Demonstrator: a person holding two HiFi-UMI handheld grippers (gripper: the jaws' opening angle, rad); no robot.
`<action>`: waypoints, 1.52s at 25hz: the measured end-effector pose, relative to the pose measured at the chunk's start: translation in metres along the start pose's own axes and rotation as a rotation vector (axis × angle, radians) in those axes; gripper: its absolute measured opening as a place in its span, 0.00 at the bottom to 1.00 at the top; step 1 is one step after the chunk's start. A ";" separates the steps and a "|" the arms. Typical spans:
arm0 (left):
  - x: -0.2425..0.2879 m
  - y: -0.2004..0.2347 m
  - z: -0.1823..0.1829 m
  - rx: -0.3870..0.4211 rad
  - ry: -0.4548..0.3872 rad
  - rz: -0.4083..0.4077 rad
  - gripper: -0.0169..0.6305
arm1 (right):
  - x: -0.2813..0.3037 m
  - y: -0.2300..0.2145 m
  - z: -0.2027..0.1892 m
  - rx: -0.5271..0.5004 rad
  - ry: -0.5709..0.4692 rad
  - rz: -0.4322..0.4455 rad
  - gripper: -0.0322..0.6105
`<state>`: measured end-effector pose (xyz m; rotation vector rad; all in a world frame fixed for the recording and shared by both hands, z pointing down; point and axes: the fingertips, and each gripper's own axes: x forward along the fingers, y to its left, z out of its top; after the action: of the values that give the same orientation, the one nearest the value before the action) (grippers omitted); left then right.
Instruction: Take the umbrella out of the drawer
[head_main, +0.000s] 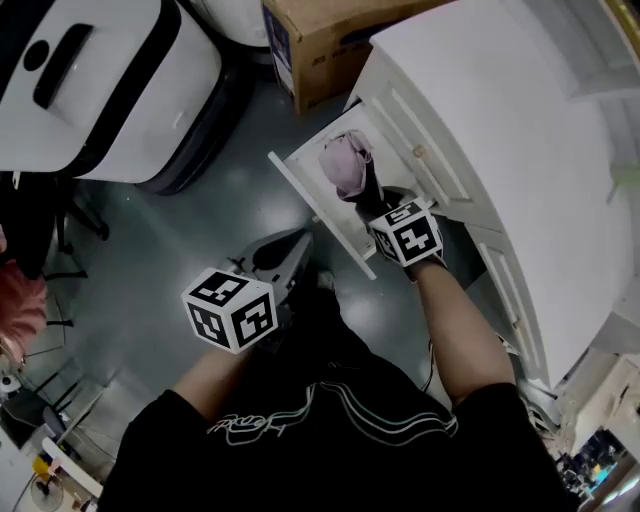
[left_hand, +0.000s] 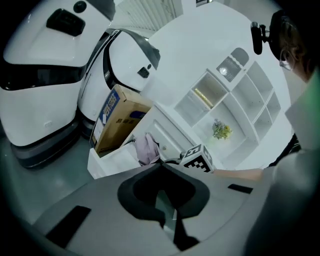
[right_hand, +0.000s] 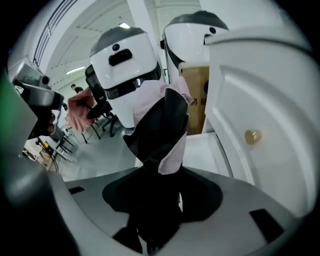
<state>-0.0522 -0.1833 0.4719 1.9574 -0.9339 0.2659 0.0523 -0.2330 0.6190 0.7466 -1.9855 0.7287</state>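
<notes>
A folded umbrella (head_main: 347, 165), pink with black parts, stands upright just above the open white drawer (head_main: 300, 190). My right gripper (head_main: 372, 200) is shut on its lower end, with the marker cube below it. In the right gripper view the umbrella (right_hand: 160, 130) rises out of the jaws and hides the fingertips of the right gripper (right_hand: 157, 192). My left gripper (head_main: 290, 255) hangs over the floor left of the drawer, jaws together and empty. From the left gripper (left_hand: 167, 220) view, the umbrella (left_hand: 146, 148) shows over the drawer (left_hand: 107, 160).
The drawer belongs to a white cabinet (head_main: 500, 130) on the right, with a knobbed door (right_hand: 251, 136). A cardboard box (head_main: 320, 50) stands behind the drawer. Large white machines (head_main: 100, 80) fill the left. An open white shelf holds yellow flowers (left_hand: 221, 130).
</notes>
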 end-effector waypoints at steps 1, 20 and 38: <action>-0.008 -0.013 0.004 0.013 -0.010 -0.003 0.06 | -0.021 0.010 0.006 -0.012 -0.027 0.008 0.37; -0.183 -0.241 0.076 0.350 -0.273 -0.111 0.06 | -0.371 0.162 0.083 -0.085 -0.669 0.041 0.37; -0.192 -0.273 0.089 0.426 -0.302 -0.133 0.06 | -0.441 0.176 0.084 -0.106 -0.822 0.015 0.38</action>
<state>-0.0079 -0.0805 0.1448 2.4926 -0.9913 0.0964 0.0754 -0.0813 0.1620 1.0788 -2.7334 0.3276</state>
